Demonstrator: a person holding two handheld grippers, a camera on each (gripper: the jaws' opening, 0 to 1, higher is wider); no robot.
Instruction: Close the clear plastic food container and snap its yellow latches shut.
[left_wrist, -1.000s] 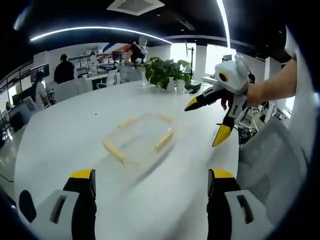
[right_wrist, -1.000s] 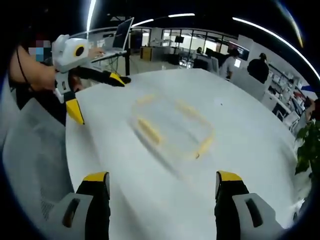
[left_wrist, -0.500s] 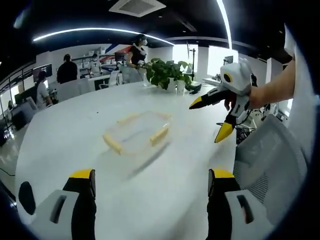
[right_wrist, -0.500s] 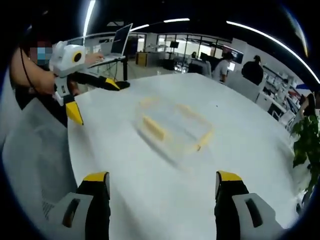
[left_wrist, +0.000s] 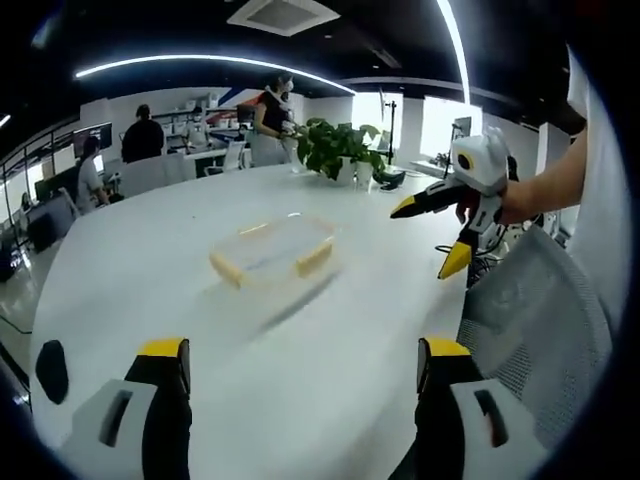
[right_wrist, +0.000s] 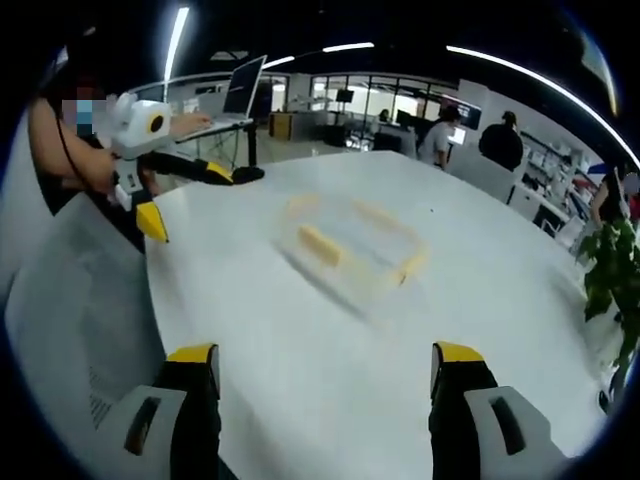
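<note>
1. Clearly, the container (left_wrist: 270, 250) (right_wrist: 352, 245) lies mid-table (left_wrist: 130, 290), apart from both grippers.
2. Left gripper (left_wrist: 300, 400) and right gripper (right_wrist: 325, 400) gape, empty.
3. Probably light, stiff, slippery; press each latch (left_wrist: 313, 257) at its middle.

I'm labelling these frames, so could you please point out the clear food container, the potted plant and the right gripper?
clear food container (left_wrist: 270, 250), left gripper view, on its transparent lid.
potted plant (left_wrist: 335, 145), left gripper view, on its leaves.
right gripper (left_wrist: 432, 232), left gripper view, midway between its yellow tips.
</note>
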